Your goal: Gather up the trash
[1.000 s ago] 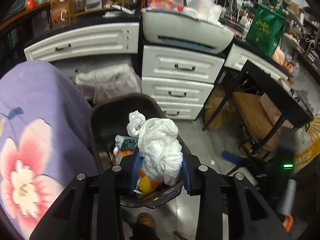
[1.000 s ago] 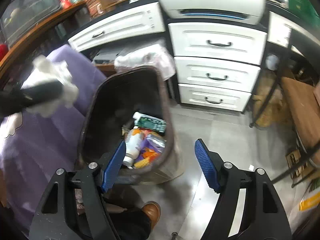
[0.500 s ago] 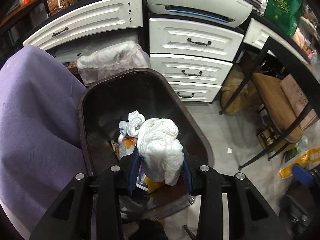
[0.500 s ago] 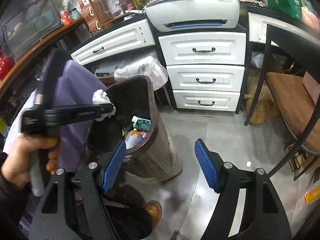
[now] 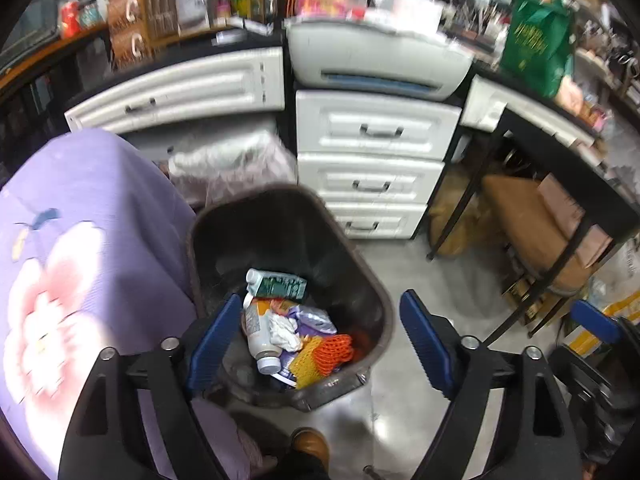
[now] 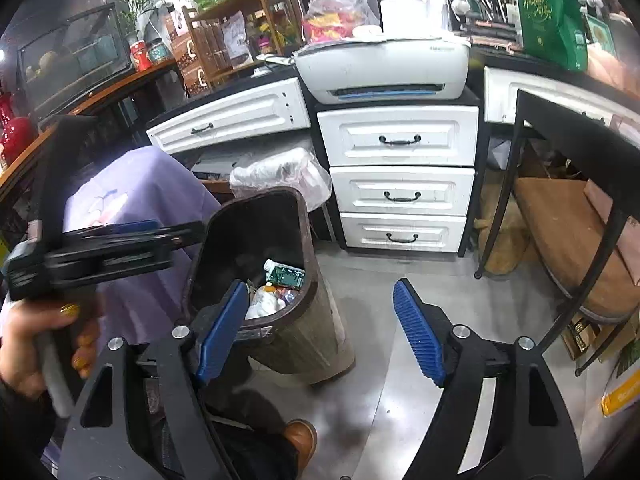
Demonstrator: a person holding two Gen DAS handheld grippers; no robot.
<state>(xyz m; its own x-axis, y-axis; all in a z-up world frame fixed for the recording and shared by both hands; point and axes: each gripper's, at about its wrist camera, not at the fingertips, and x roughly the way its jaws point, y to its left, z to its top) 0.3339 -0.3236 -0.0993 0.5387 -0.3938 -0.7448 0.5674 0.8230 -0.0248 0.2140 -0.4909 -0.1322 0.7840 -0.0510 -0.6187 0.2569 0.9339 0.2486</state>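
A dark brown trash bin (image 5: 362, 264) stands on the floor, also in the right wrist view (image 6: 308, 280). Inside it lie a crumpled white tissue wad (image 5: 284, 330), a white bottle (image 5: 258, 334), a green carton (image 5: 280, 284) and orange netting (image 5: 328, 354). My left gripper (image 5: 316, 340) is open and empty above the bin's near rim; in the right wrist view it shows from the side (image 6: 132, 240), held by a hand. My right gripper (image 6: 320, 328) is open and empty, to the right of the bin.
White drawers (image 6: 400, 196) with a printer (image 6: 384, 68) on top stand behind the bin. A purple flowered cloth (image 5: 80, 260) lies left of it. A black table frame (image 6: 560, 200) and a brown stool (image 6: 568, 240) are at the right. My brown shoe (image 6: 298, 440) is below.
My left gripper opened and let go of the white tissue wad, which now lies in the bin. The left gripper pulled back and up. The right gripper also drew back from the bin.
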